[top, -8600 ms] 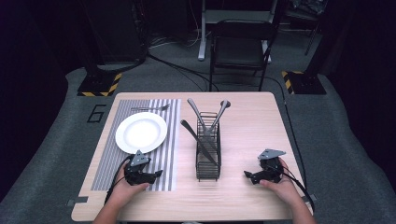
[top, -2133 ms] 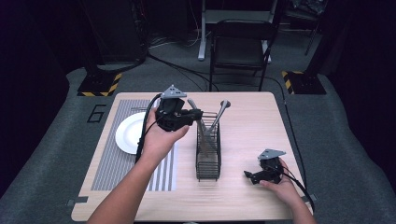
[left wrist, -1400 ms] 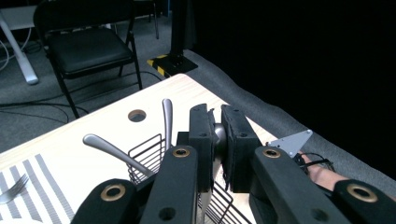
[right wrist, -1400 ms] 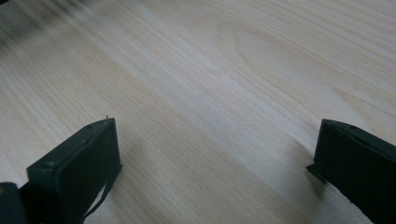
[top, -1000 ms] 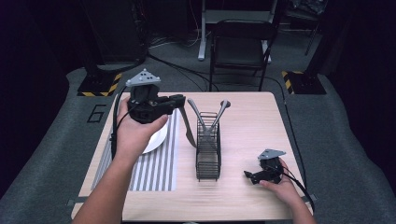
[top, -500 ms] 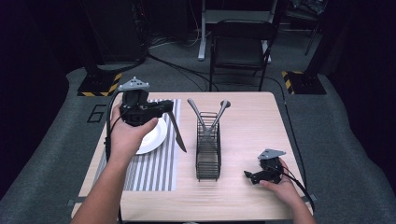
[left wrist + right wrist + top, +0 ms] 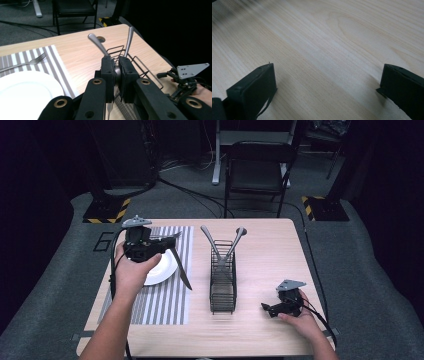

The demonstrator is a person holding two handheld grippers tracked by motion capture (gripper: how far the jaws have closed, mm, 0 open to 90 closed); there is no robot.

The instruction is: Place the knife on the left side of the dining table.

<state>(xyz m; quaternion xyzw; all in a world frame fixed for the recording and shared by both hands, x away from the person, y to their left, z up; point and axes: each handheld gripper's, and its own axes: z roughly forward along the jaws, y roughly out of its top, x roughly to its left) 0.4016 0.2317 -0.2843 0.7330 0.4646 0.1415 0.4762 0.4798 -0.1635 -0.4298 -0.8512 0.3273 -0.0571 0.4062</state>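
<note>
My left gripper (image 7: 171, 243) hovers over the right rim of the white plate (image 7: 161, 268), shut on a slim metal knife (image 7: 181, 270) that hangs down and to the right over the striped placemat (image 7: 165, 305). In the left gripper view the jaws (image 7: 117, 67) pinch the metal between the pads. A black wire cutlery rack (image 7: 223, 281) stands mid-table with two handles (image 7: 210, 239) sticking up. My right gripper (image 7: 270, 309) rests on the table at the front right, open, with bare wood between its jaws (image 7: 327, 87).
A fork (image 7: 25, 63) lies on the placemat beyond the plate (image 7: 25, 92). A black chair (image 7: 257, 170) stands behind the table's far edge. The other hand's gripper (image 7: 186, 82) appears far right in the left gripper view.
My left gripper has moved left and down with the knife, from beside the rack to over the plate's right rim. The right gripper has stayed put.
</note>
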